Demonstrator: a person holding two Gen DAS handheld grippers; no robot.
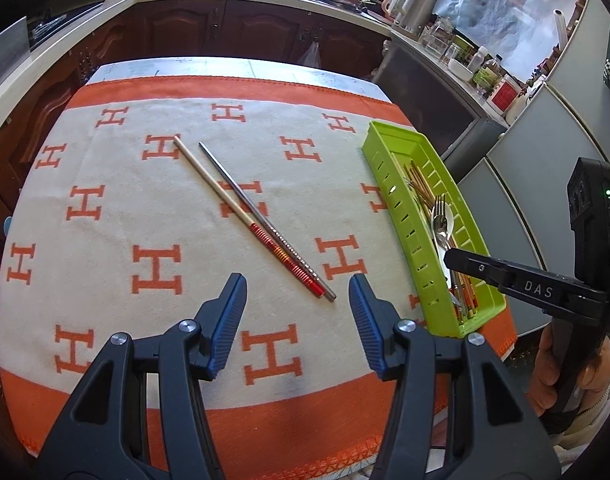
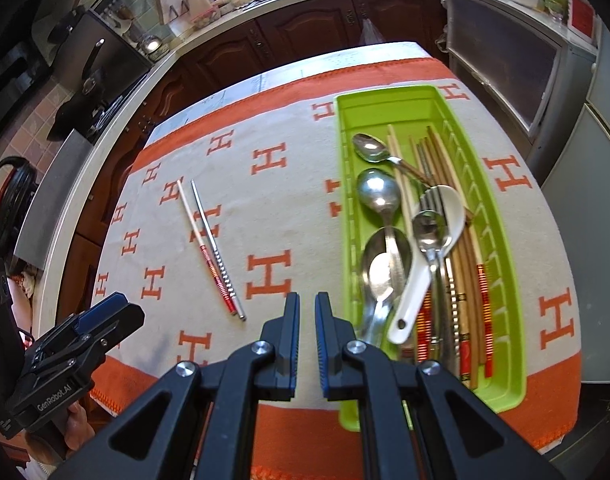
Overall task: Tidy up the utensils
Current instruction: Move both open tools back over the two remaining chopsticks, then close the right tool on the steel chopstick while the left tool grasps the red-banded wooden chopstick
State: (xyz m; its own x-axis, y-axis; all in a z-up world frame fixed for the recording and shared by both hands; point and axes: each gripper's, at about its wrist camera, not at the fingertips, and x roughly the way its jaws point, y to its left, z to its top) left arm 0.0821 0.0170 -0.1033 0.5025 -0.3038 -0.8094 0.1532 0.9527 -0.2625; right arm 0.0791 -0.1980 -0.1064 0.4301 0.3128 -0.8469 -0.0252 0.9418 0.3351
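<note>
While the left gripper fills the lower middle of the left wrist view with its blue-padded jaws spread apart and nothing between them, the right gripper sits at the lower middle of its own view with its jaws drawn nearly together, only a narrow slit between the pads, and it grasps nothing. Just above the left gripper's fingertips, two loose chopsticks lie side by side on a cream and orange cloth patterned with orange H shapes: a pale chopstick with a red banded end and a metal chopstick touching or nearly touching it, both slanting from the upper left towards the lower right of the frame. In the right wrist view the same pair appears smaller, left of centre. To the right of the chopsticks, well apart from them, a long lime green tray rests on the cloth. Inside it lie several metal spoons, a white ceramic spoon, a fork and a bundle of chopsticks, overlapping one another. The right gripper's tip hangs over the near end of the tray at the right edge of the left wrist view, held by a hand. Dark wooden cabinets and a pale counter run across the top of both frames.
</note>
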